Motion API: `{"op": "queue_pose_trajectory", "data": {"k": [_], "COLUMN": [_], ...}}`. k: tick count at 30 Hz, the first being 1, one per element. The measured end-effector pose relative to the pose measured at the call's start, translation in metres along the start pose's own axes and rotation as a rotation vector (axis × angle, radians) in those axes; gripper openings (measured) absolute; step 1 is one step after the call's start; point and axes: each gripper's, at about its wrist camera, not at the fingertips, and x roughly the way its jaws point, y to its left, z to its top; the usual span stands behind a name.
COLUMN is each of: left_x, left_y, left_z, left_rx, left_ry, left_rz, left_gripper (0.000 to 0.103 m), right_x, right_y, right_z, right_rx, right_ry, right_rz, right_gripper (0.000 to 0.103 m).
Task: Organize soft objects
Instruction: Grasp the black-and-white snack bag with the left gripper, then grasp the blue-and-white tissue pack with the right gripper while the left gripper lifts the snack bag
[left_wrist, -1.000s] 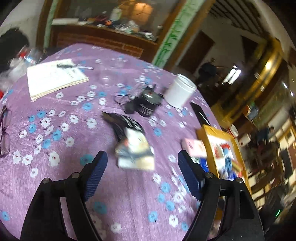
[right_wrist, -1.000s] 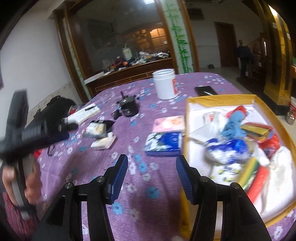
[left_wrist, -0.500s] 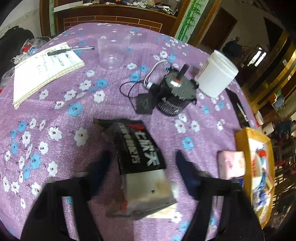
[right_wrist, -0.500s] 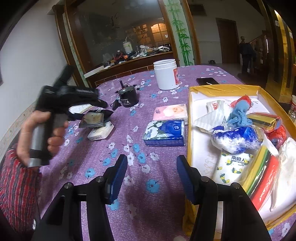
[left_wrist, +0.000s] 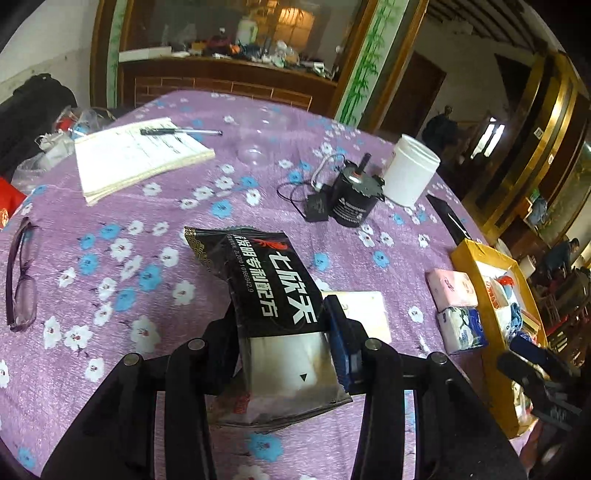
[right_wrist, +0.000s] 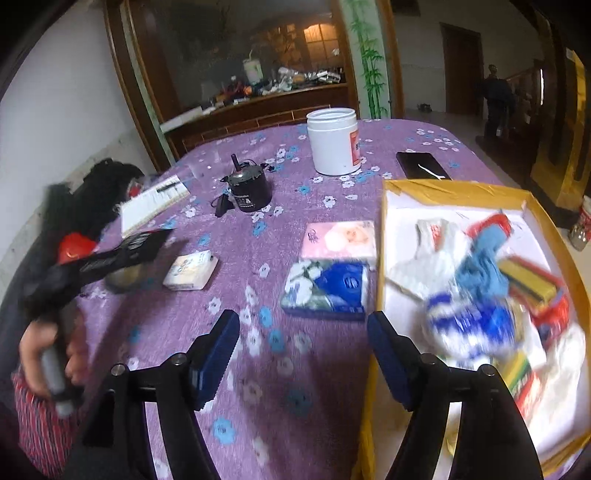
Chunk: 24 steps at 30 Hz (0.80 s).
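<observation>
Looking along my left gripper, I see its jaws clamped on the sides of a black foil packet with white Chinese lettering, its far end angled up and away over the purple flowered tablecloth. Just beside the right finger lies a small white tissue pack. Farther right, a pink tissue pack and a blue-and-white tissue pack lie touching, next to the yellow box at the table's edge. Beyond the packet stand a small black motor and a white plastic jar; a notebook with a pen sits far left, and glasses near the left edge.

From my right gripper, the jaws stand wide apart with nothing between them, hovering above the cloth near the box's rim. The blue-and-white pack lies just ahead, touching the pink one behind it. Inside the box, blurred, are soft bundles: a blue cloth and a blue-and-white bag. At left my left hand holds the other gripper, with the packet raised off the table.
</observation>
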Motion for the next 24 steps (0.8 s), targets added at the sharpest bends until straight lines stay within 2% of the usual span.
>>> {"op": "queue_pose_trajectory", "data": {"k": [5,9,12,14,16,18,20,23,24], "left_x": [0.007,0.003,0.0,0.001,0.001,0.001,0.001,0.003,0.003], "left_y": [-0.002,-0.007,-0.008,-0.008,-0.008,-0.009,-0.01,-0.012,-0.012], "left_z": [-0.002,-0.004,-0.005,-0.005,-0.005,-0.006,-0.006,-0.007,-0.007], "left_rx": [0.01,0.027,0.03,0.03,0.031,0.034,0.039,0.045,0.045], "left_ry": [0.007,-0.002,-0.014,-0.01,-0.007,-0.007,-0.008,-0.004,-0.002], "left_rz": [-0.043,-0.067,-0.076,-0.08,-0.082,-0.089,-0.092,-0.088,-0.088], "left_gripper": [0.04,0.04,0.04,0.04,0.04,0.04,0.04,0.04,0.04], "right_x": [0.036,0.058,0.077,0.088,0.095,0.098,0.095,0.079,0.073], "right_y": [0.013,0.018,0.018,0.017,0.022,0.025,0.027,0.04,0.04], "right_z": [0.021,0.031,0.034,0.035,0.036,0.036,0.031,0.026,0.026], "right_rx": [-0.019,-0.027,-0.031,-0.046,-0.082,-0.087,-0.054,-0.072,-0.064], "right_ry": [0.099,0.148,0.195,0.204,0.199,0.202,0.218,0.206,0.191], "right_rz": [-0.049,-0.163,-0.202,-0.254,-0.287,-0.253,-0.124,0.085,0.125], "right_gripper": [0.075,0.076,0.078,0.078,0.084,0.084,0.086,0.082,0.082]}}
